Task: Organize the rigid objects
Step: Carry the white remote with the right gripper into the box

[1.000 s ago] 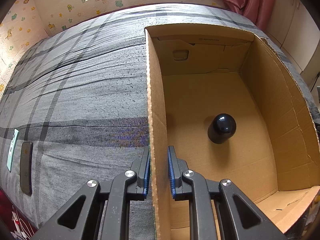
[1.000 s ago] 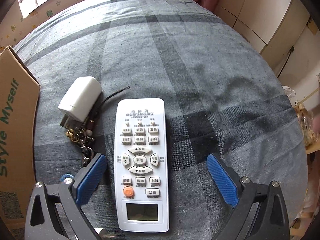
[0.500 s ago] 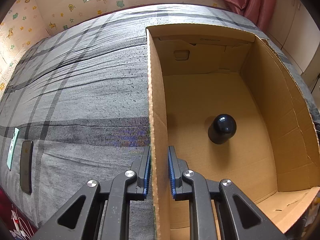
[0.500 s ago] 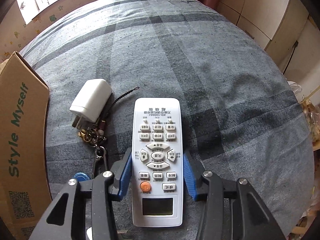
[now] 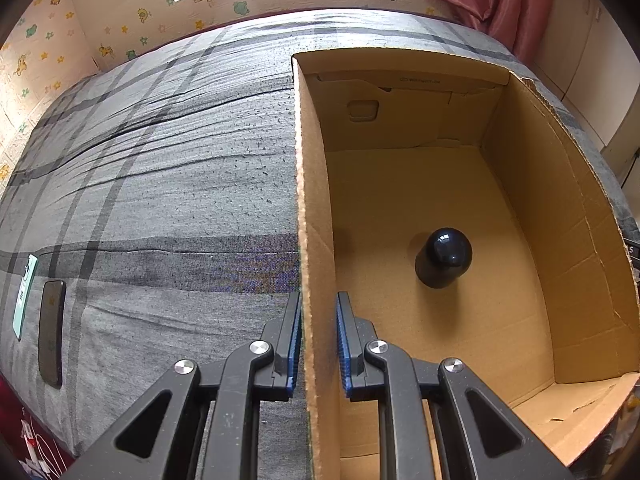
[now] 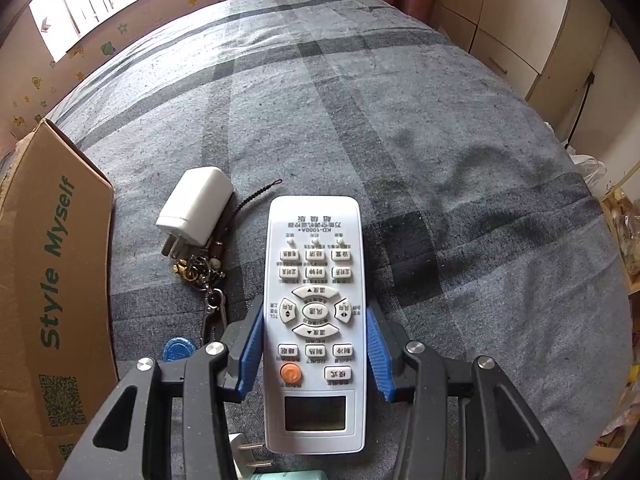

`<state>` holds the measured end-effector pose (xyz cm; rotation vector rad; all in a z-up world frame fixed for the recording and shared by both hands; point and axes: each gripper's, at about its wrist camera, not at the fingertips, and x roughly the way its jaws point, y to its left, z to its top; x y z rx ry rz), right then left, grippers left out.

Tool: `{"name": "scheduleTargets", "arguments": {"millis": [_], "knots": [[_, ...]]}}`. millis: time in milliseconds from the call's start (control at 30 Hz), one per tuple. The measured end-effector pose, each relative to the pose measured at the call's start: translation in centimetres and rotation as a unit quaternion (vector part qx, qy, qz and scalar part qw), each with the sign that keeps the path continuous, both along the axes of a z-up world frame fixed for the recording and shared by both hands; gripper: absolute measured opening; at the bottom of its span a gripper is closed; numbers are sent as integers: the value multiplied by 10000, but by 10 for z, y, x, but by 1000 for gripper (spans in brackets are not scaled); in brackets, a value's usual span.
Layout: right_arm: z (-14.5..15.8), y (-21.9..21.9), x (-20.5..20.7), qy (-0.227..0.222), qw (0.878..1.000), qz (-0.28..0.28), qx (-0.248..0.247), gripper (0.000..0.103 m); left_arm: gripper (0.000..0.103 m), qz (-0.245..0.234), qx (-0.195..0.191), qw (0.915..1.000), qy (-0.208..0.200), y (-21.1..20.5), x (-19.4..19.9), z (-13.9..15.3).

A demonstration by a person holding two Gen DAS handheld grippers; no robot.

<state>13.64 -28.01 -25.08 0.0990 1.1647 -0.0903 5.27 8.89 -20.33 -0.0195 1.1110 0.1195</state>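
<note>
In the left wrist view, my left gripper (image 5: 319, 304) is shut on the left wall of an open cardboard box (image 5: 312, 200), one pad outside and one inside. A dark, glossy round-topped object (image 5: 444, 256) stands on the box floor. In the right wrist view, my right gripper (image 6: 315, 314) is shut on a white remote control (image 6: 316, 240), its blue pads pressing both long sides near the arrow buttons. The remote points away from me over the grey checked bed cover (image 6: 440, 160). I cannot tell whether it is clear of the cover.
A white plug charger (image 6: 196, 208), a keychain (image 6: 204, 276) and a blue tag (image 6: 178, 350) lie left of the remote, beside the box's outer wall (image 6: 52, 260). Metal plug prongs (image 6: 248, 456) show under the remote's near end. A dark phone (image 5: 52, 332) and a green card (image 5: 24, 296) lie at the cover's left edge.
My right gripper went from wide open around the remote to closed on its sides. The left gripper kept its grip on the box wall and did not move.
</note>
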Motion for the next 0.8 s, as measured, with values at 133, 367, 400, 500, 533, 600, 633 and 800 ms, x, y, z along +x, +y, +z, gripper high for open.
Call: {"name": "scheduleTargets", "arguments": {"millis": [133,367,400,500,533,600,633,800], "knots": [[9,3,-1,-79,10000,26,2,49,17,-10,10,10000,12,-1,1,0],[37,13,-2,-302,9994,153,-57,49,17,-13,16,10000,18,-1,1,0],[41,16,-1,-319,9993,181,-65,49,17,-15,18,10000,17,-1,1,0],[55,25,-1,-389,9988,277,-80,49,17,-15,13,10000,20,-1,1,0],[60,28,-1,-410,9986,311,-103,49,17,-15,15,10000,18,-1,1,0],[71,35,-2,-489,9979,396,-123,49,17,-12,13,10000,18,-1,1,0],[76,37,-2,-524,9976,426,-123,49,17,-11,10,10000,18,-1,1,0],[102,58,-5,-685,9954,635,-227,49,17,-16,-13,10000,25,1,2,1]]}}
